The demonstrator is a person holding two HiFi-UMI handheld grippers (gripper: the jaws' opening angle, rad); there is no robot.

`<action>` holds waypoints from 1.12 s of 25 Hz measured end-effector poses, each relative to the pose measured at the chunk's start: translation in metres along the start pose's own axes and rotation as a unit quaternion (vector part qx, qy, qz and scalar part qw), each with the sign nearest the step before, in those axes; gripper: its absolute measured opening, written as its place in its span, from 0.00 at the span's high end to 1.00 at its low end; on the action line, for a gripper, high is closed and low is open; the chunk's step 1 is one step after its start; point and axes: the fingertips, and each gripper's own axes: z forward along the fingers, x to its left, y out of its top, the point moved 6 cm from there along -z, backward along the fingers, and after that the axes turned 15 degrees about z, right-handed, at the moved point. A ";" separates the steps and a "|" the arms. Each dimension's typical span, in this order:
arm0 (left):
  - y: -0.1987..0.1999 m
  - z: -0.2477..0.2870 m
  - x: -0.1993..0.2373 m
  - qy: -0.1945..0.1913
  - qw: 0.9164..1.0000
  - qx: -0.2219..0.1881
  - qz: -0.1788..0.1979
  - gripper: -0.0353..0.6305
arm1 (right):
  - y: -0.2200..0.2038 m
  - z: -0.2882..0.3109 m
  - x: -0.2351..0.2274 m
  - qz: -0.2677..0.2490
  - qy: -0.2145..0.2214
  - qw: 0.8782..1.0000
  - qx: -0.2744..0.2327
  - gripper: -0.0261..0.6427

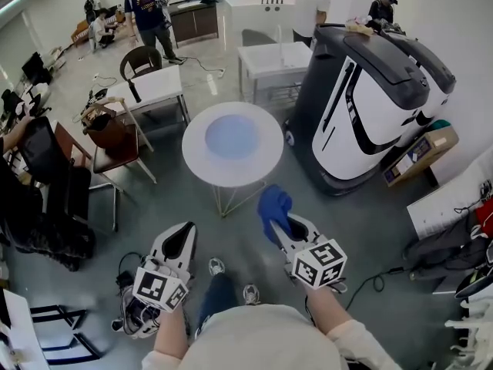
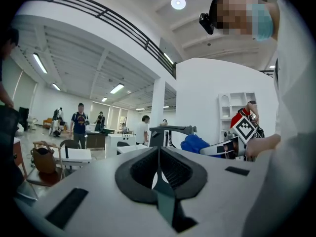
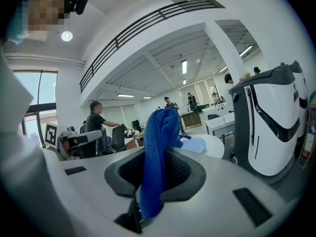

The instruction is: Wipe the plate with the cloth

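A pale blue plate (image 1: 231, 136) lies in the middle of a round white table (image 1: 197, 166) ahead of me. My right gripper (image 1: 282, 227) is shut on a blue cloth (image 1: 273, 206), which stands up out of its jaws, short of the table's near edge. In the right gripper view the cloth (image 3: 158, 152) fills the gap between the jaws, and the plate (image 3: 195, 144) shows beyond it. My left gripper (image 1: 183, 237) is held lower left of the table, shut with nothing in it; its pads meet in the left gripper view (image 2: 159, 168).
A large black and white machine (image 1: 370, 106) stands right of the table, with a cardboard box (image 1: 420, 154) beside it. Chairs and a brown bag (image 1: 108, 129) sit to the left. Several people stand at desks further back. Cables lie on the floor near my feet.
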 end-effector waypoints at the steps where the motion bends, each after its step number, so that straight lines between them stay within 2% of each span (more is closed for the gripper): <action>1: -0.001 0.003 0.003 -0.001 1.000 -0.001 -0.002 0.90 | 0.001 0.004 -0.002 0.000 0.000 1.000 0.002 0.82; 8: -0.009 0.037 0.035 -0.019 1.000 -0.012 -0.005 0.90 | 0.016 0.040 -0.012 -0.001 -0.013 1.000 0.002 0.83; 18: -0.018 0.088 0.111 -0.051 0.999 -0.008 -0.014 0.89 | 0.046 0.110 -0.012 -0.001 -0.045 0.999 -0.012 0.82; 23: -0.028 0.108 0.148 -0.076 0.997 -0.011 -0.011 0.89 | 0.053 0.141 -0.011 0.005 -0.067 0.997 -0.027 0.82; 28: -0.039 0.120 0.180 -0.085 0.996 -0.009 -0.021 0.89 | 0.053 0.166 -0.007 0.006 -0.083 0.996 -0.031 0.82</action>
